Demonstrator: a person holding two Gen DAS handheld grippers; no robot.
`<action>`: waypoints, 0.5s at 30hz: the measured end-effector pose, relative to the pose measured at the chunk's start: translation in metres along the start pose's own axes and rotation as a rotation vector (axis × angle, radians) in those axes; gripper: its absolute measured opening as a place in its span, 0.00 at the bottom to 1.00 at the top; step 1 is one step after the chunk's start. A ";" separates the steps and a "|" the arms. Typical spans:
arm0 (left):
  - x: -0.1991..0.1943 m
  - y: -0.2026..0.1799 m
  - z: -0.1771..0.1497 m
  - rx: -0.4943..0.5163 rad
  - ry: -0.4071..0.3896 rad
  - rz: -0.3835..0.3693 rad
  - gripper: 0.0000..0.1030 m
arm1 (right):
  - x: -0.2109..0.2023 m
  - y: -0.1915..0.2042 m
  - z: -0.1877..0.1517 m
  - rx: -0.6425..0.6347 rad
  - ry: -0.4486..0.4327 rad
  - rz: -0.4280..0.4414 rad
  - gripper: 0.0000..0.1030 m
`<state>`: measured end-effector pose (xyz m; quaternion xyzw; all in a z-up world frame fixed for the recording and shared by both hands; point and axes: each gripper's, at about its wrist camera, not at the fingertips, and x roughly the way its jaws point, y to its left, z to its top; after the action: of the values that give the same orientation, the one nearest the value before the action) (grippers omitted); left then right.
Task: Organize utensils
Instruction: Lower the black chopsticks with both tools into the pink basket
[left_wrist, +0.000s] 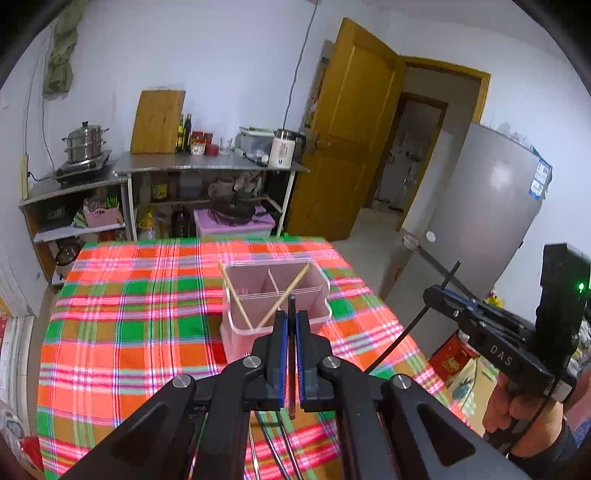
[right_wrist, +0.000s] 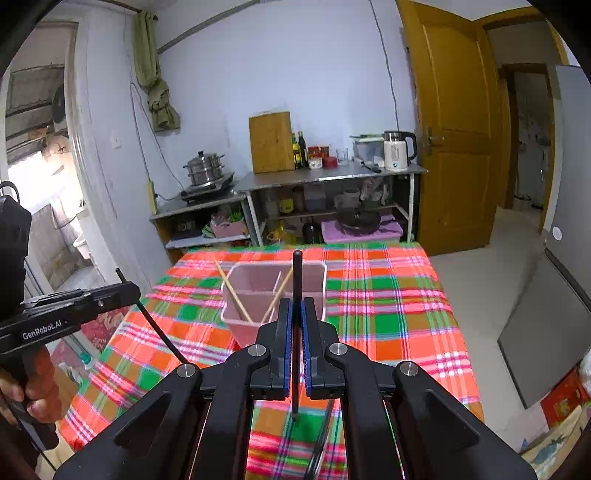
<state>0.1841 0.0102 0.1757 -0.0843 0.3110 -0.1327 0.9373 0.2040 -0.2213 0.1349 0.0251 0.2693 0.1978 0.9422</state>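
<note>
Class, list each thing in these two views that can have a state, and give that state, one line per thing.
Left gripper: shut on a dark chopstick.
Right gripper: shut on a black chopstick.
Pink plastic divided utensil holder: upright on the plaid tablecloth.
Two pale wooden chopsticks: in the holder, leaning crossed.
Brown wooden door: open.

Both wrist views close above the plaid table (left_wrist: 147, 332), facing the far kitchen shelves (right_wrist: 325, 177), sharing the pink holder (left_wrist: 275, 295).

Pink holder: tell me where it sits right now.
The pink holder stands mid-table on the plaid cloth, just beyond both grippers' fingertips, with two wooden chopsticks crossed inside.
</note>
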 end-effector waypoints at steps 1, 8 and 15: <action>-0.002 0.000 0.005 0.001 -0.010 -0.001 0.03 | -0.001 -0.001 0.004 0.003 -0.008 0.002 0.04; -0.016 0.004 0.050 -0.004 -0.095 -0.007 0.03 | -0.007 0.002 0.038 0.039 -0.096 0.031 0.04; -0.011 0.011 0.086 -0.011 -0.135 0.009 0.03 | 0.003 0.010 0.066 0.052 -0.140 0.060 0.04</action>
<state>0.2296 0.0304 0.2474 -0.0967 0.2481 -0.1208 0.9563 0.2374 -0.2072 0.1912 0.0713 0.2067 0.2165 0.9515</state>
